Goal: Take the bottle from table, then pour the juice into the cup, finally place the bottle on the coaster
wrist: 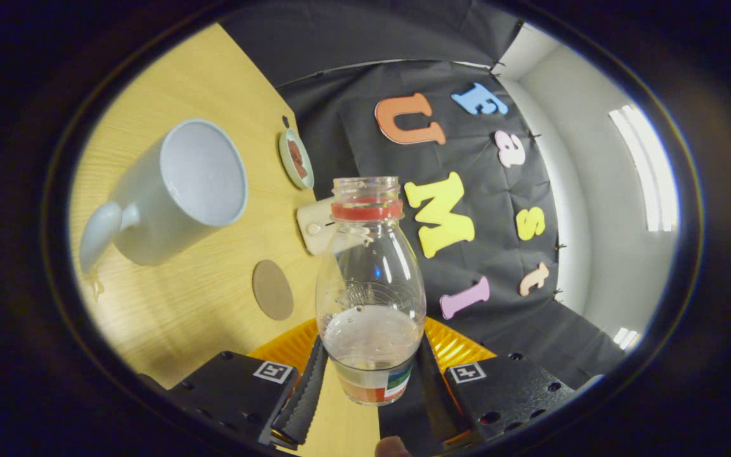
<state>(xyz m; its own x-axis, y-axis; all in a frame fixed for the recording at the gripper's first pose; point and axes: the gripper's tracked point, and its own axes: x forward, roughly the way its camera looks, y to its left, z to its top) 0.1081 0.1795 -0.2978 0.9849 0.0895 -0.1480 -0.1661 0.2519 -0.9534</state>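
My gripper (370, 381) is shut on the lower body of a clear bottle (370, 285), one finger pressing on each side. The bottle has a red neck ring, no cap, and a little clear liquid pooled near its base. It is lifted off the wooden table (169, 317), and the whole scene looks tilted. A white mug (178, 193) with its handle toward me stands beyond the left finger, its mouth open and its inside looking empty. A round brown coaster (272, 289) lies flat on the table between the mug and the bottle.
A small green dish (296, 158) with something brown in it sits farther back near the table's edge. A pale rectangular object (316, 227) lies behind the bottle. The black cloth wall hangs beyond the table.
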